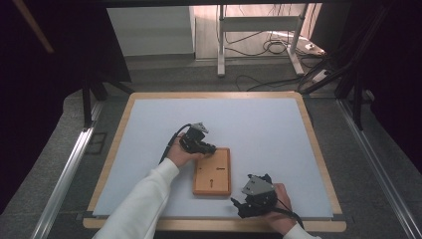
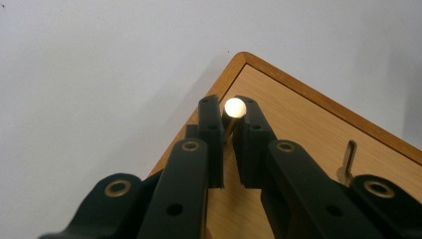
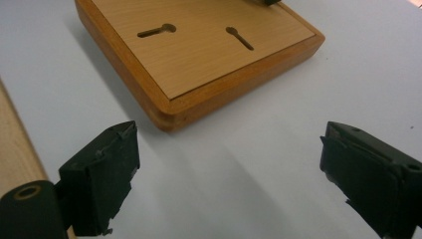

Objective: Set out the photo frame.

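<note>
A flat wooden board (image 1: 212,172) with keyhole-shaped slots (image 3: 156,30) lies on the light mat. In the left gripper view the board's corner (image 2: 278,99) sits under the jaws. My left gripper (image 2: 228,115) is shut on a small brass pin with a round bright head (image 2: 235,106), over the board's far left corner. In the high view that gripper (image 1: 205,148) rests at the board's top edge. A second slot with a peg (image 2: 348,159) shows to the right. My right gripper (image 3: 229,164) stands open and holds nothing, near the board's near right corner (image 1: 251,201).
The light mat (image 1: 259,124) covers a wood-rimmed table (image 1: 318,149). Beyond the far edge stand a white stand's legs (image 1: 221,45) and loose cables (image 1: 268,47) on the floor. Metal rails (image 1: 64,179) run along both sides.
</note>
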A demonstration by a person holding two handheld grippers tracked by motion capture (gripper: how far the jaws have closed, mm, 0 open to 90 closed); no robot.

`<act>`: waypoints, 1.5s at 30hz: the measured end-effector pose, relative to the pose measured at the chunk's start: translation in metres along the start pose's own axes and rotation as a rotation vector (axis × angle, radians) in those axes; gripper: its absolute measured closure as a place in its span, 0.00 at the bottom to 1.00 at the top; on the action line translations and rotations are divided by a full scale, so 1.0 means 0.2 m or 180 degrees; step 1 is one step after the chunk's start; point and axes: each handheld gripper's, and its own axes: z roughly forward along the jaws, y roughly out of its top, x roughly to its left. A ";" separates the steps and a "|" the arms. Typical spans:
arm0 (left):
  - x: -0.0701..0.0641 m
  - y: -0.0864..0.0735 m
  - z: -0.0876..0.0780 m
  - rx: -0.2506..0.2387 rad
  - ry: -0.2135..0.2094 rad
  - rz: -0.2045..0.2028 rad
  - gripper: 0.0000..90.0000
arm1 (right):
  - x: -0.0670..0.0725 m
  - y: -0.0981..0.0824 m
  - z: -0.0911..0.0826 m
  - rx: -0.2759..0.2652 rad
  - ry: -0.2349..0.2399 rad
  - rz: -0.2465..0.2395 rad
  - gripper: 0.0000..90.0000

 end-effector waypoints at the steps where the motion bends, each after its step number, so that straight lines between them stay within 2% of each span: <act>1: 0.00 0.00 0.00 0.0004 -0.0007 -0.0002 0.93 | 0.01 0.01 0.01 0.0003 -0.0018 -0.0022 0.08; 7: 0.02 0.01 0.00 0.0019 -0.0074 -0.0028 0.93 | 0.05 0.06 0.04 0.0048 -0.0098 -0.0188 0.05; 13: 0.03 0.01 0.00 0.0041 -0.0131 -0.0073 0.93 | 0.11 0.12 0.11 0.0103 -0.0161 -0.0467 0.05; 19: 0.05 0.02 0.00 0.0057 -0.0206 -0.0116 0.93 | 0.16 0.16 0.19 0.0151 -0.0240 -0.0626 0.05; 27: 0.07 0.03 0.00 0.0079 -0.0270 -0.0152 0.92 | 0.20 0.20 0.25 0.0168 -0.0389 -0.0827 0.08; 36: 0.07 0.03 0.00 0.0057 -0.0214 -0.0162 0.94 | 0.20 0.22 0.26 0.0104 -0.0591 -0.0976 0.13; 42: 0.06 0.02 0.00 0.0010 -0.0173 -0.0162 0.94 | 0.22 0.24 0.24 0.0086 -0.0596 -0.1171 0.23; 45: 0.05 0.02 0.00 0.0003 -0.0125 -0.0145 0.94 | 0.22 0.24 0.24 0.0052 -0.0589 -0.1194 0.29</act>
